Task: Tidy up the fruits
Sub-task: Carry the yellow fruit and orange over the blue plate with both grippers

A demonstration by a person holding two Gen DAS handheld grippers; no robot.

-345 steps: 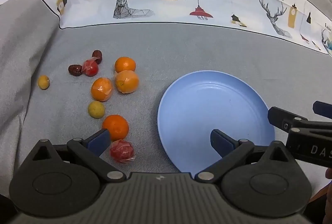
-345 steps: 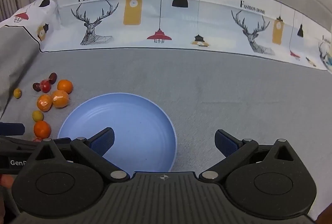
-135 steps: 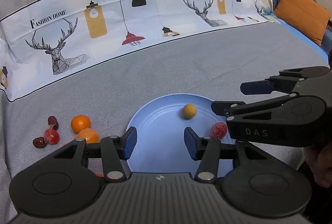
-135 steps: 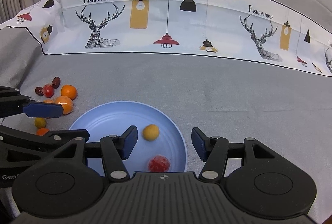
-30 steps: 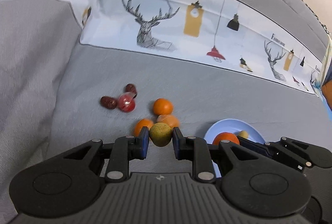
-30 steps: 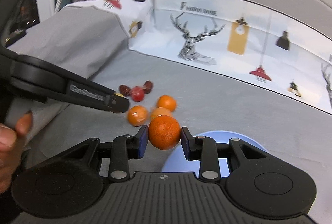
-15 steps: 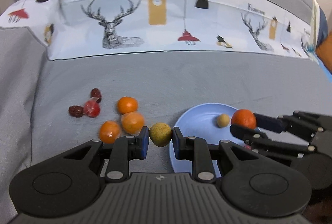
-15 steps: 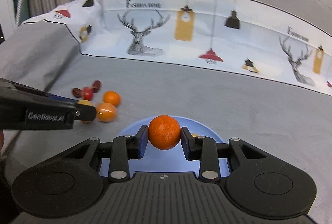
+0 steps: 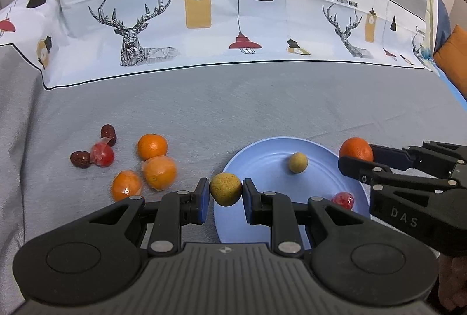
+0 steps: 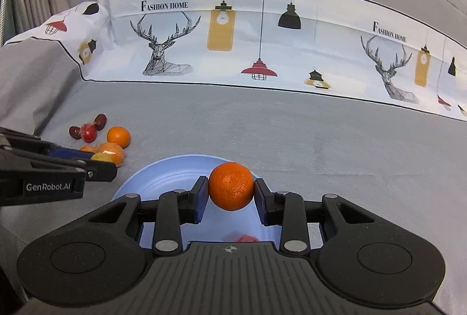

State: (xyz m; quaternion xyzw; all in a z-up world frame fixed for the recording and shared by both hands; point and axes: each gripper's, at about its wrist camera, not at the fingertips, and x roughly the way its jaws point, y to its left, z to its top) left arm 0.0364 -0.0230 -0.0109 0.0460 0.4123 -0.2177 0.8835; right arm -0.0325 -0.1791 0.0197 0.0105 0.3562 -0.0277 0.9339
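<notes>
Both tongs hold fruit, the left [image 9: 226, 194] a yellow ball [image 9: 225, 189], the right [image 10: 230, 192] an orange [image 10: 231, 186]; go low over the plate [image 9: 262, 230] before letting go.

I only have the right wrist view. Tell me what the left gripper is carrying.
Observer: The left gripper is shut on a yellow-green fruit, clamped between its blue pads.
Operator: Now report what my orange hides on the blue plate.
Observer: A small yellow fruit lies on the plate, toward its far side.
</notes>
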